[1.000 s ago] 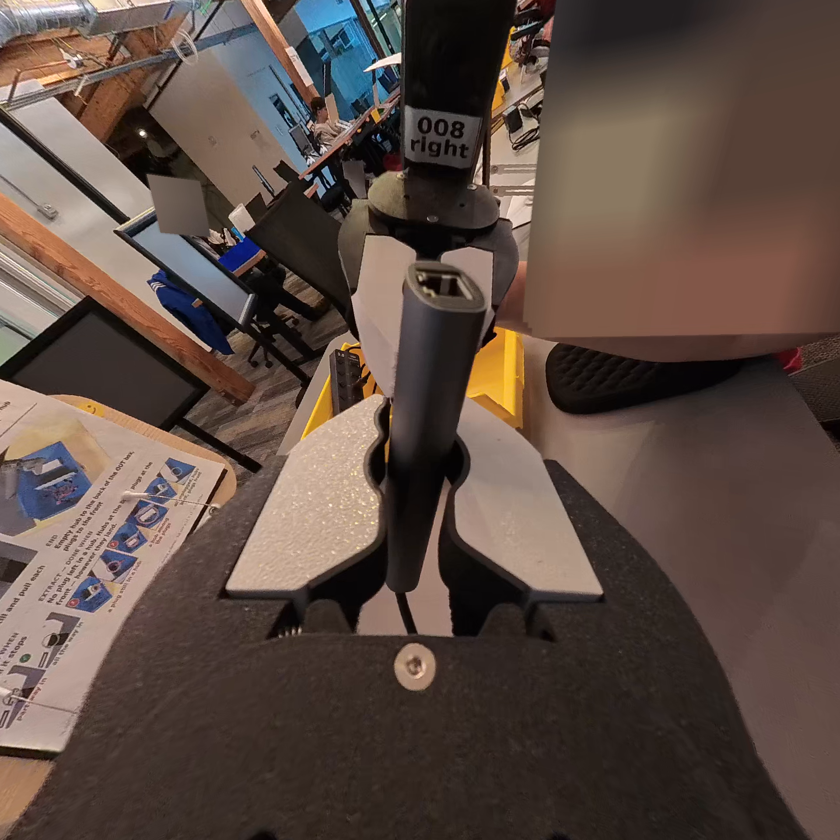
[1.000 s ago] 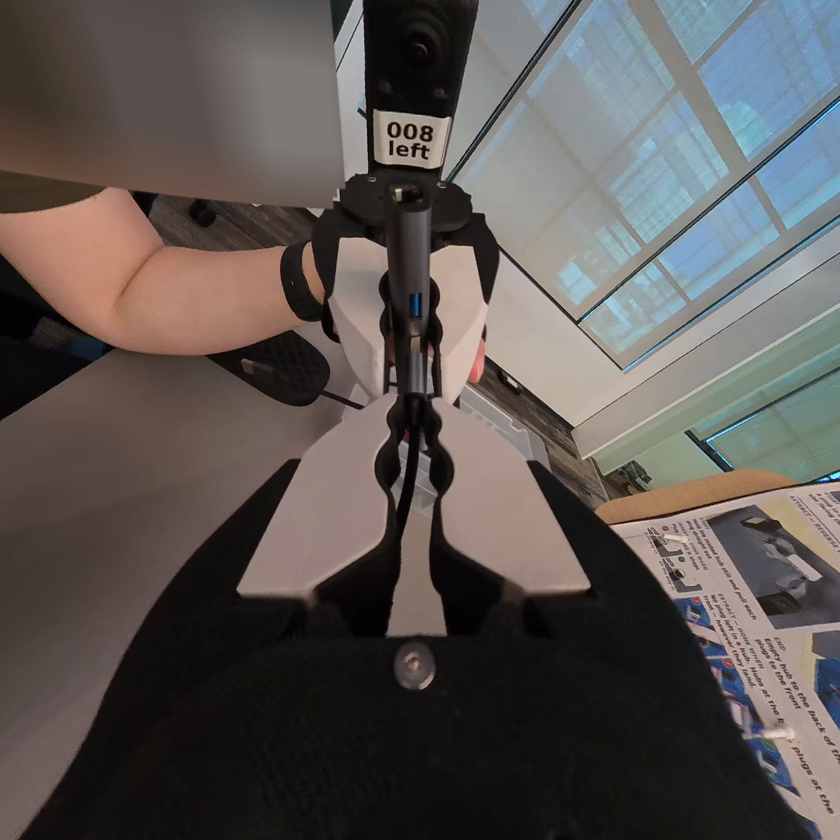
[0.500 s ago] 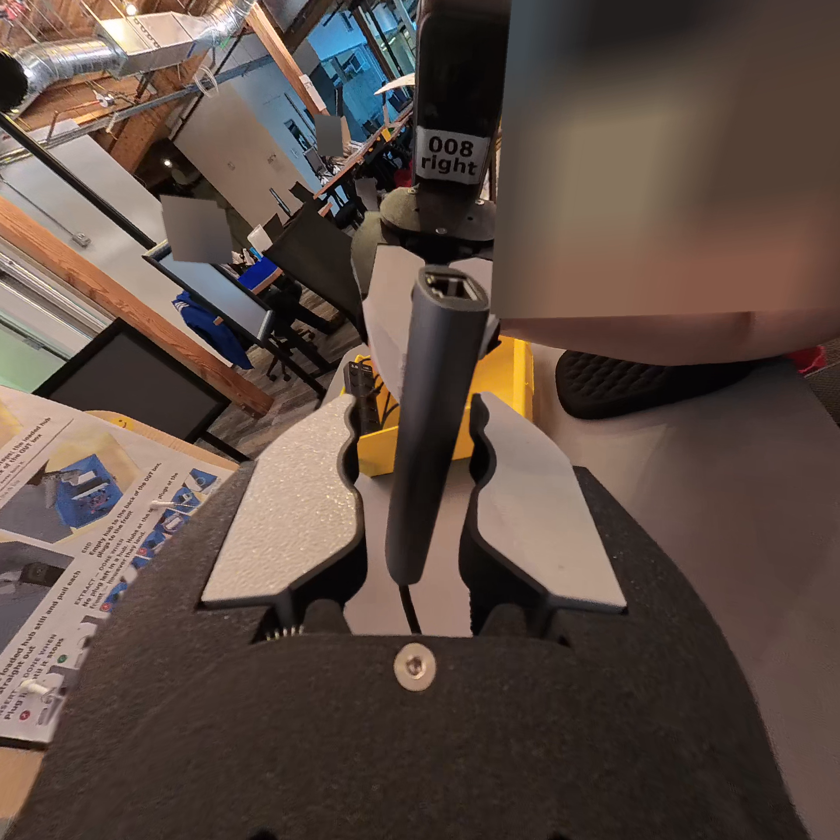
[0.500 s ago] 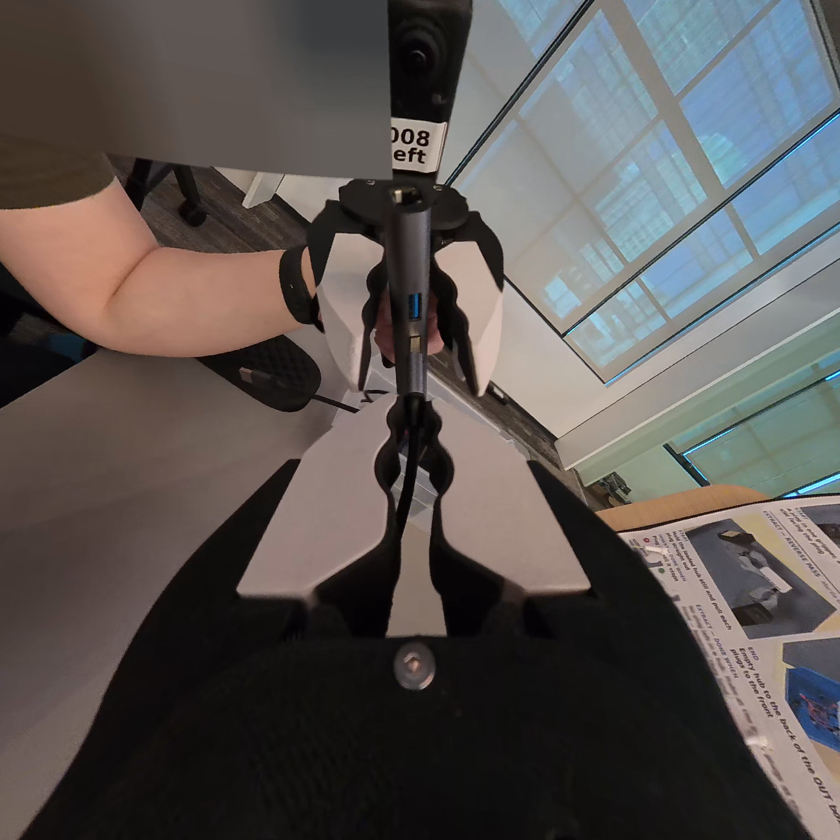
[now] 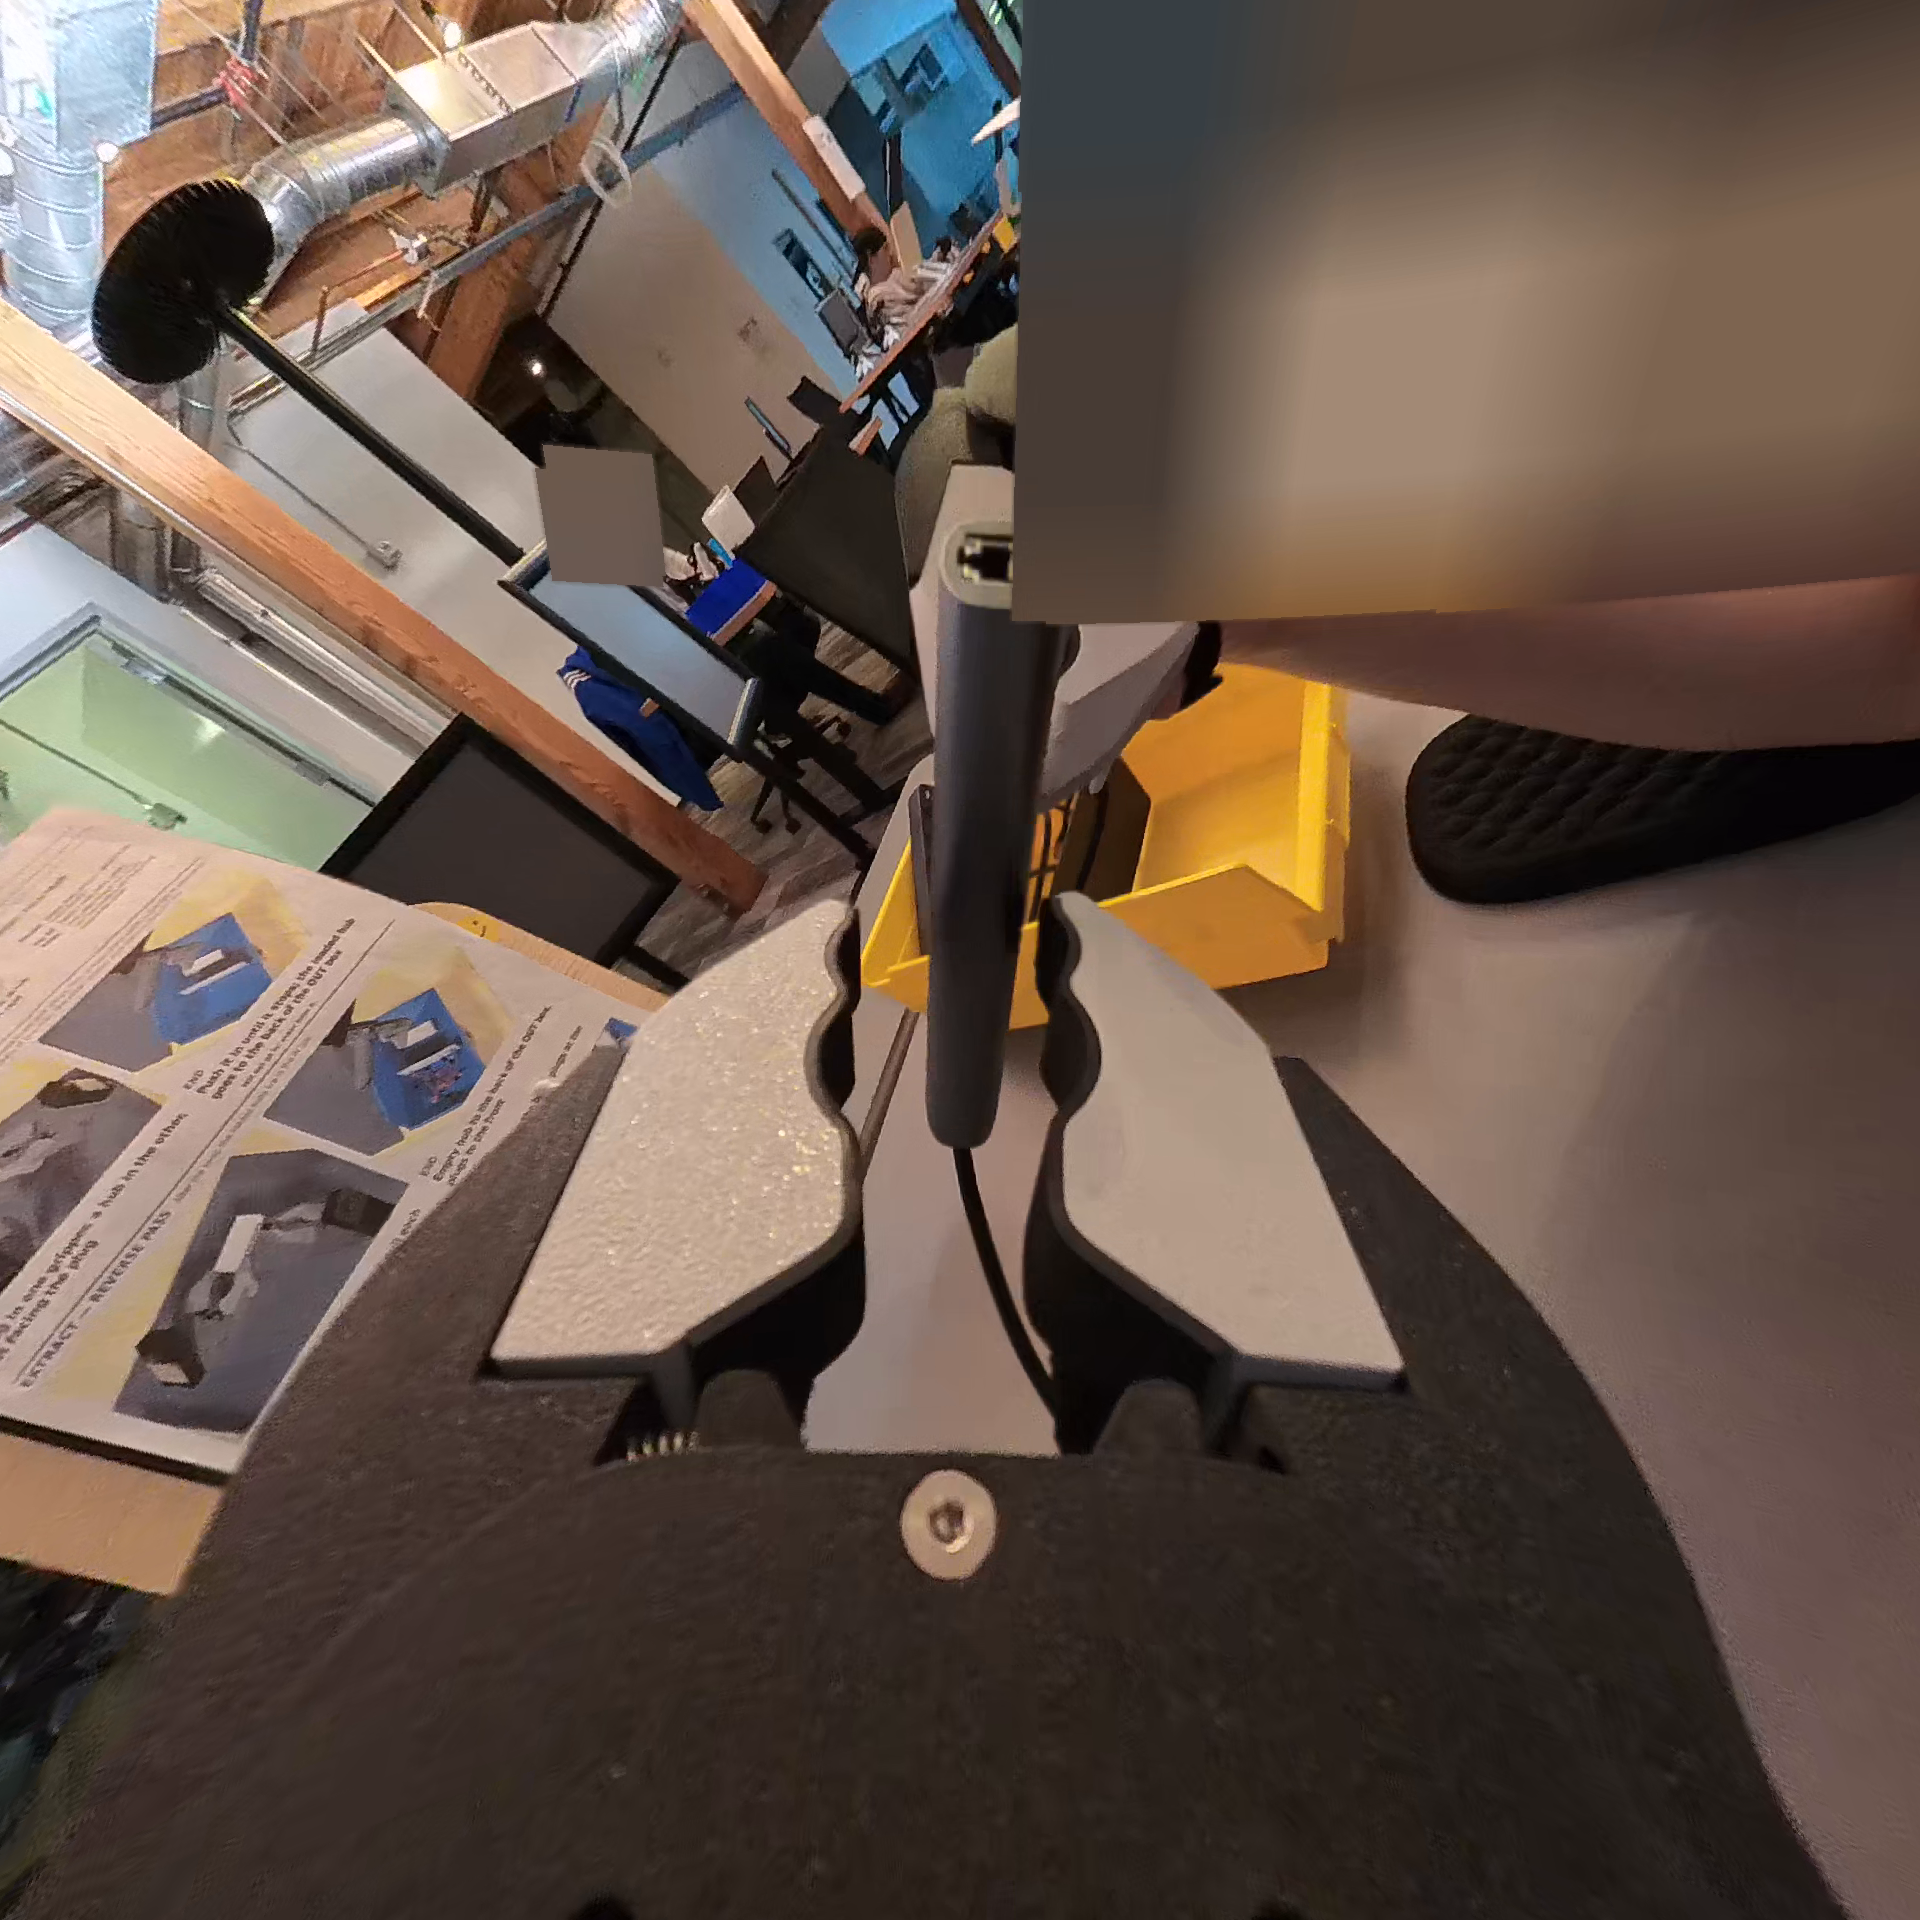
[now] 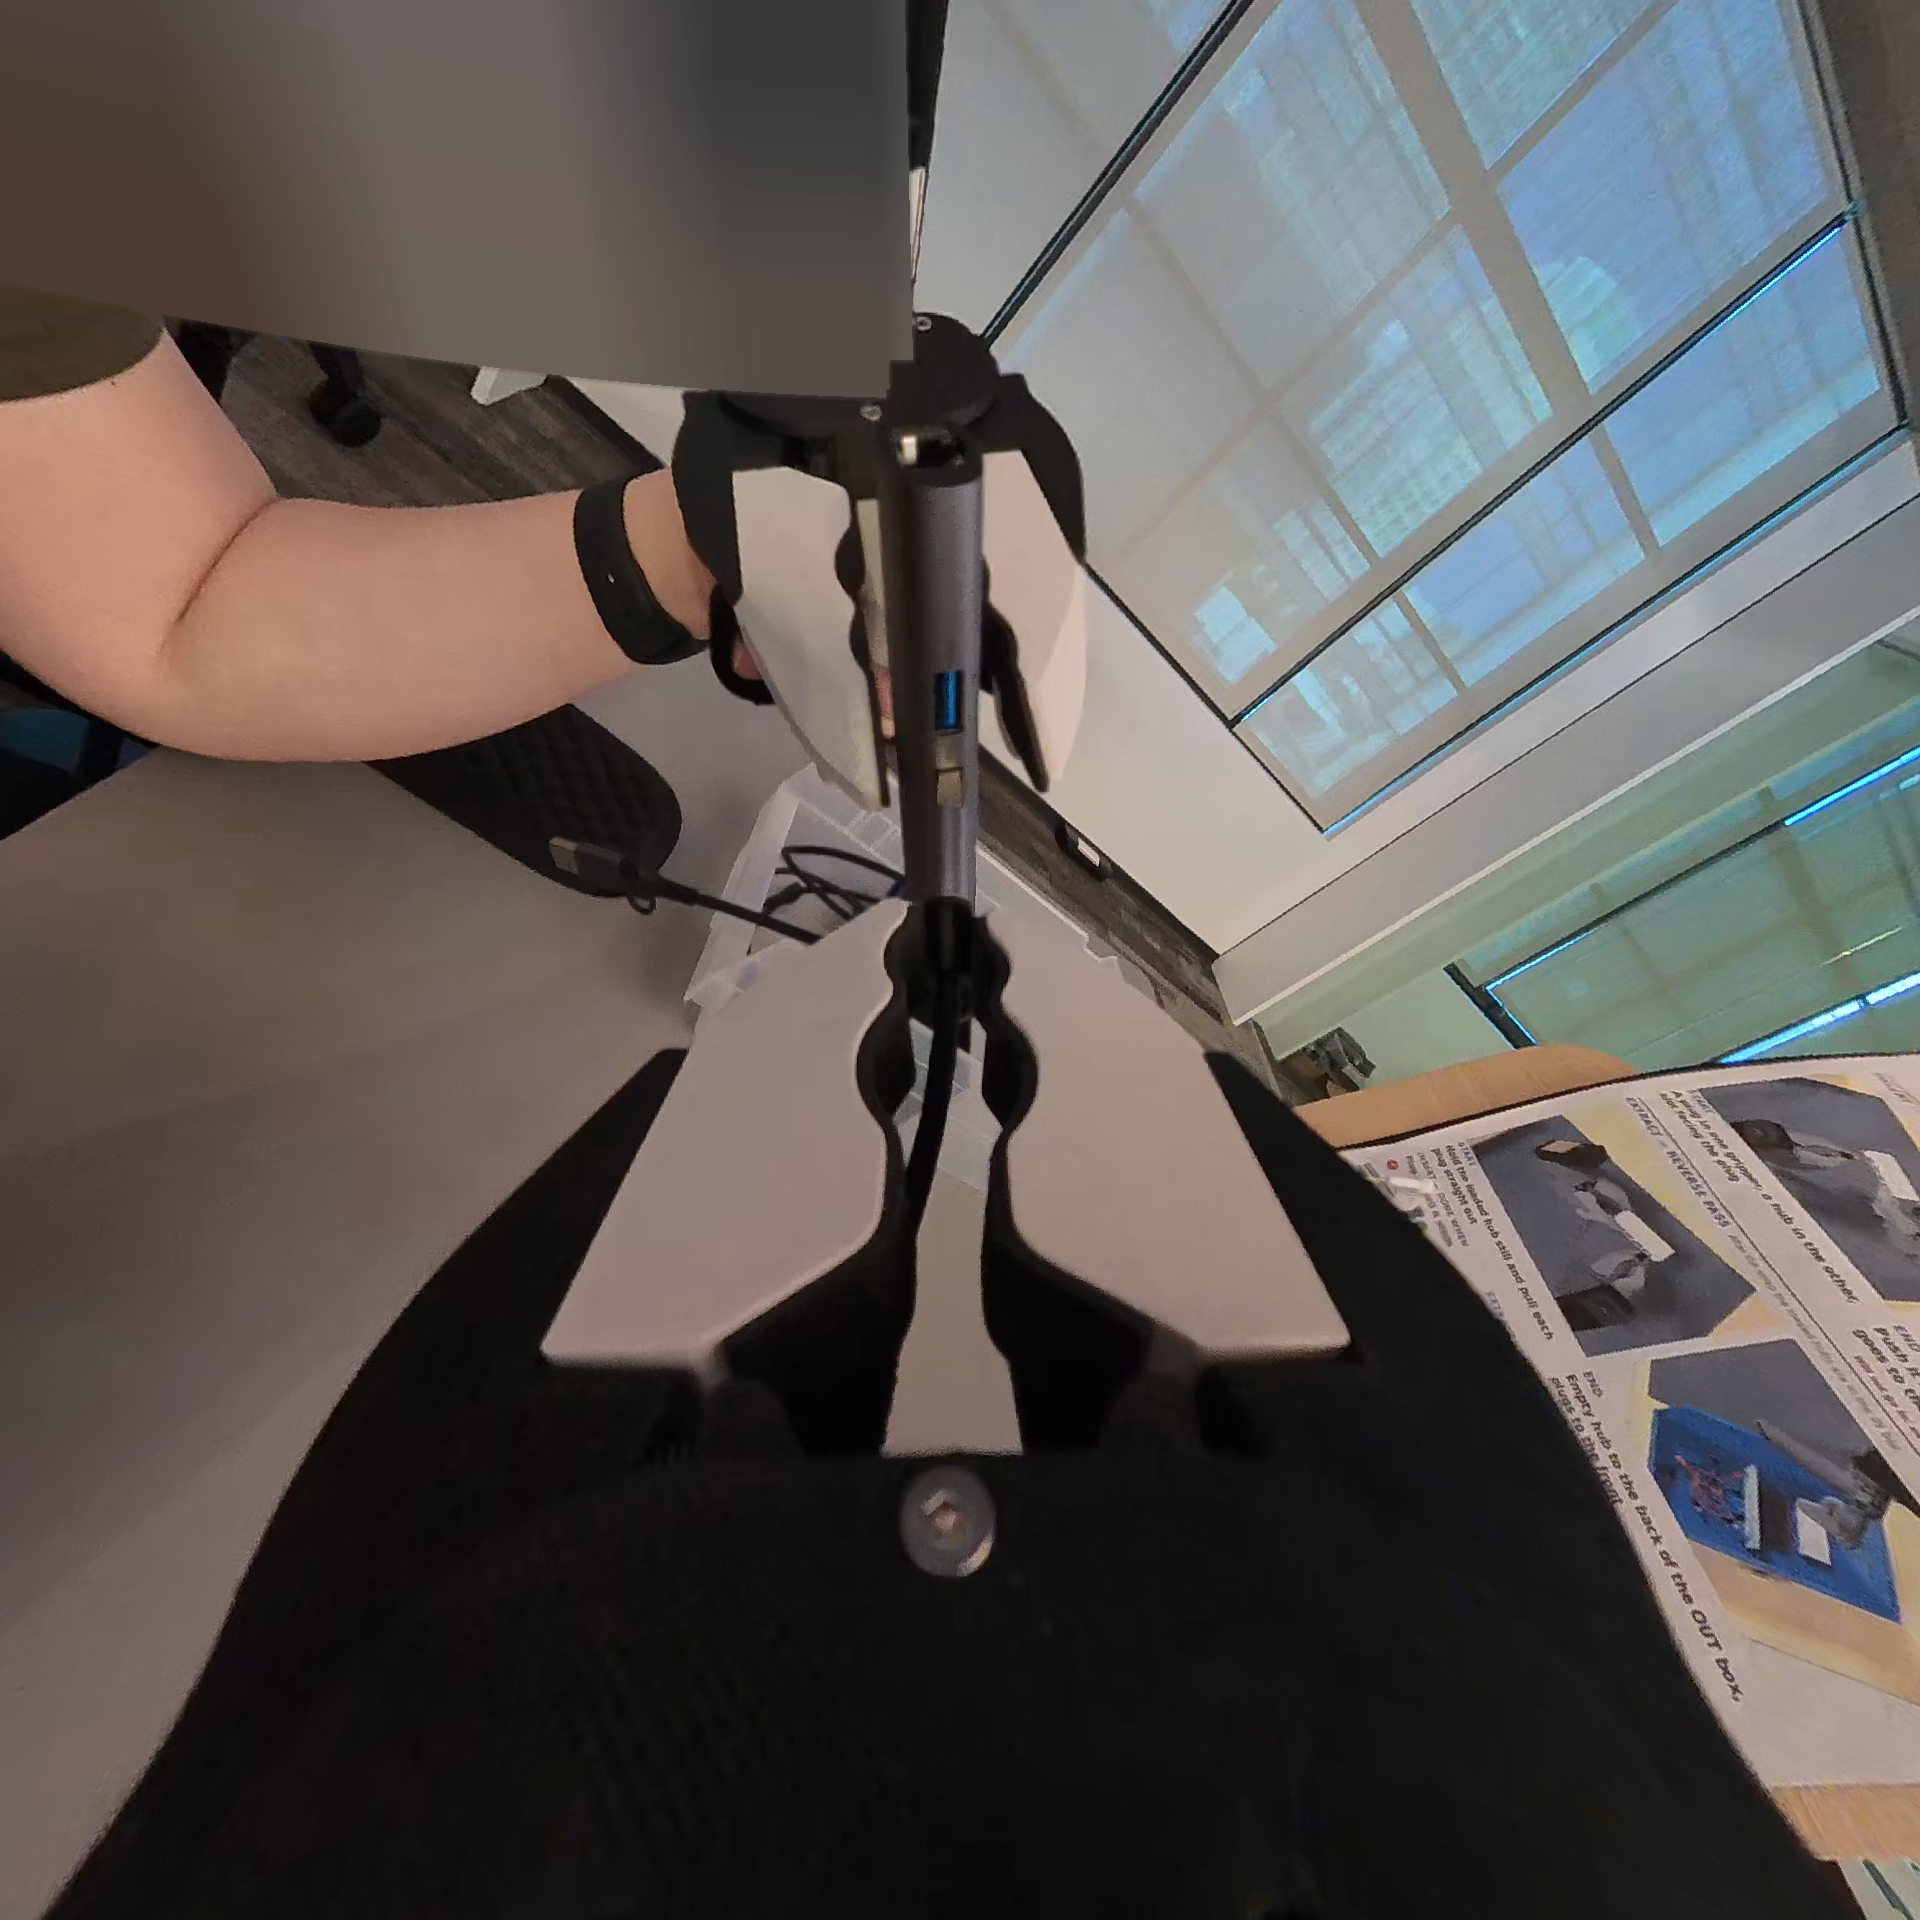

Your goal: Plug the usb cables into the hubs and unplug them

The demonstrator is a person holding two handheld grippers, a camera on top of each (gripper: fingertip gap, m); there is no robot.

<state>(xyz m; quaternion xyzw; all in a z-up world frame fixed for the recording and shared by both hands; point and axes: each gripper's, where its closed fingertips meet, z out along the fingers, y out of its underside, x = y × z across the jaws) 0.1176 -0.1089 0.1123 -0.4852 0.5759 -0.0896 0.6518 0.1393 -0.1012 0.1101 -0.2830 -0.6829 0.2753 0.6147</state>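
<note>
A grey USB hub [image 5: 977,831] stands lengthwise between the fingers of my left gripper [image 5: 945,914]. The jaws are open and stand a little off each side of the hub. Its black cable [image 5: 987,1247] trails back between them. In the right wrist view my right gripper [image 6: 940,925] is shut on the cable end of the same hub [image 6: 935,623], and the cable [image 6: 928,1122] runs back between its fingers. The left gripper [image 6: 914,623] shows beyond, open around the hub's far half. The right gripper is mostly hidden behind a blurred patch in the left wrist view.
A yellow bin [image 5: 1247,831] and a black padded rest [image 5: 1610,810] lie on the grey table [image 5: 1662,1195]. A printed instruction sheet [image 5: 208,1091] lies at the left. In the right wrist view a clear bin [image 6: 764,894] holds cables, a loose USB plug [image 6: 587,860] lies beside it, and a person's forearm [image 6: 364,623] reaches over. Only a small space, under 4 cm, lies between the two pairs of fingers.
My left gripper has opened and let go of the hub, and its jaws have drawn back toward the hub's cable end. My right gripper stays shut on the hub.
</note>
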